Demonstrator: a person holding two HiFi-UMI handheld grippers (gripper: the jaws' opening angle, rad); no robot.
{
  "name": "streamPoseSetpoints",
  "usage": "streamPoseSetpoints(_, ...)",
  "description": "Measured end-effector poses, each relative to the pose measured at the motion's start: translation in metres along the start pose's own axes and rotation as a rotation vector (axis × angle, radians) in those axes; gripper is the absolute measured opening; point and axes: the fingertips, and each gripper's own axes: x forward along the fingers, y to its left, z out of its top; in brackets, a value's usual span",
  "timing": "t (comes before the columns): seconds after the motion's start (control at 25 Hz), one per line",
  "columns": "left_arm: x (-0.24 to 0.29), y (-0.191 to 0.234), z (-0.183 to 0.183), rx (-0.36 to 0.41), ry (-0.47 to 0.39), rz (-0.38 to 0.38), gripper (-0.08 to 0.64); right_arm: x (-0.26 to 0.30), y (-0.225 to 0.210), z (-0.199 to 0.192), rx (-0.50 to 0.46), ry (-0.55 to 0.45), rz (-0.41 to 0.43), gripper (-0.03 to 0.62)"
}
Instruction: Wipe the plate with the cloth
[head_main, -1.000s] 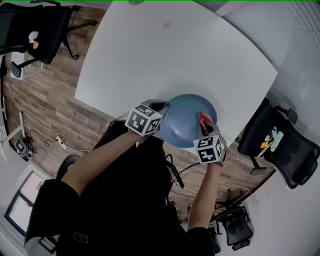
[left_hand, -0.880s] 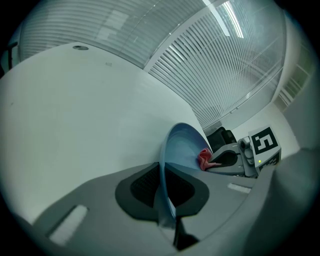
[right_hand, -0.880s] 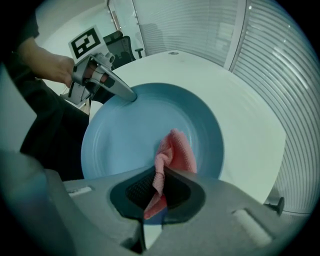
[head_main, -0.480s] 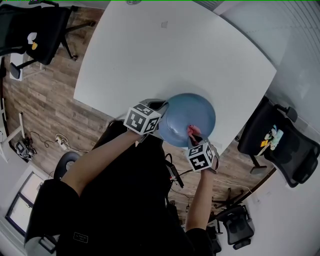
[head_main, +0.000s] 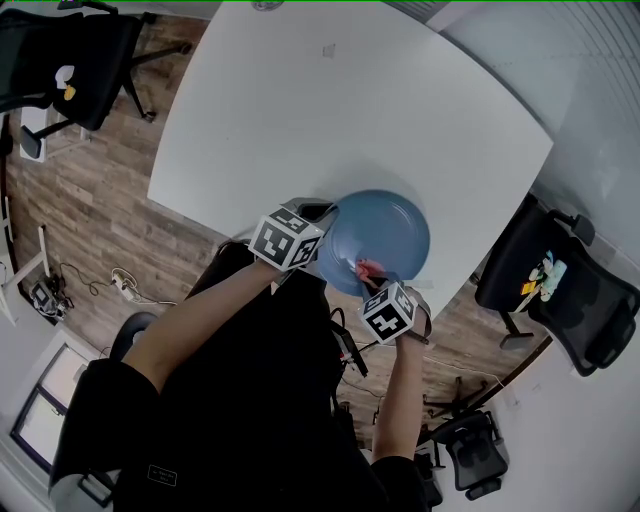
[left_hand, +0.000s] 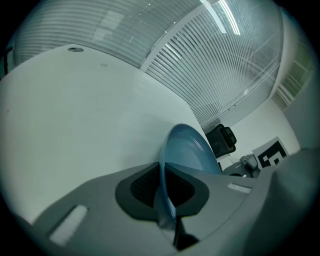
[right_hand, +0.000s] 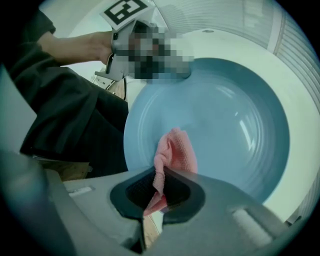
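At the near edge of the tabletop (head_main: 330, 110), your left gripper (left_hand: 167, 200) is clamped on the rim of the blue plate (head_main: 390, 225), which juts past that edge toward you. Your right gripper (right_hand: 159, 192) is closed on the pink cloth (right_hand: 176, 147), whose free end lies on the plate's inner face by its near rim. Beyond the plate the white tabletop spreads wide; a black chair (head_main: 560, 290) stands off its right corner.

An office meeting room, this: broad white table (head_main: 330, 110) ahead of the left gripper (head_main: 325, 238), black swivel chair (head_main: 70, 50) far to its left, another chair (head_main: 560, 290) beyond the right gripper (head_main: 366, 272), slatted wall (left_hand: 200, 65) behind the table.
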Motion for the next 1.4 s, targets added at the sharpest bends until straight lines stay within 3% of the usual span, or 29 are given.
streamPoseSetpoints(0.2,0.000,-0.001,0.000,0.027,0.004,-0.002,0.015,-0.009,-0.017,0.010,0.003,-0.009,0.030,0.023)
streamPoseSetpoints(0.52,0.000,0.002,0.001,0.022,0.010,-0.010,0.015,-0.029,-0.068,0.031,0.027,-0.049,-0.051,0.023)
streamPoseSetpoints(0.84,-0.001,0.001,0.001,0.022,0.008,-0.008,0.015,-0.049,-0.113,0.060,0.037,-0.113,-0.190,0.023)
streamPoseSetpoints(1.04,-0.001,0.001,0.001,0.019,0.003,-0.007,0.015,-0.057,-0.138,0.067,0.042,-0.126,-0.348,0.023)
streamPoseSetpoints(1.4,-0.001,0.000,-0.001,0.003,-0.003,-0.006,0.020,-0.062,-0.144,0.069,0.079,-0.215,-0.491,0.024)
